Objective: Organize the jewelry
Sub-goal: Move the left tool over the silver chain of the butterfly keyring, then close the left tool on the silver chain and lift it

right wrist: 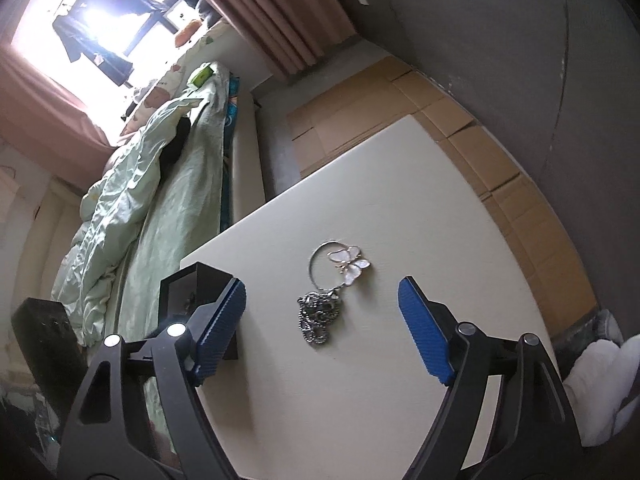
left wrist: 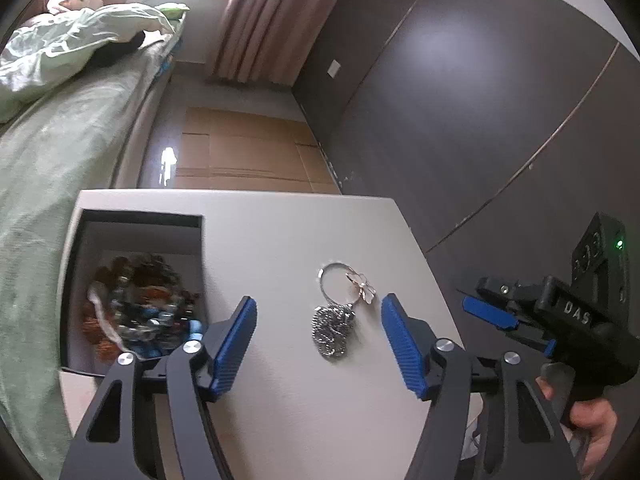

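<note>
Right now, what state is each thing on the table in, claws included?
Jewelry box: open, beads piled inside.
Butterfly bracelet: lying flat on the table.
Chain necklace: heaped beside the bracelet, touching it.
Left claw: open, empty.
Right claw: open, empty.

Green bedding (left wrist: 60, 128), pink curtain (left wrist: 260, 20), flattened cardboard (left wrist: 240, 152), bright window (right wrist: 80, 20)

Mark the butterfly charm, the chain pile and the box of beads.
butterfly charm (right wrist: 350, 266), right wrist view, on its white wing.
chain pile (left wrist: 332, 330), left wrist view, middle of the heap.
box of beads (left wrist: 140, 216), left wrist view, far rim.
</note>
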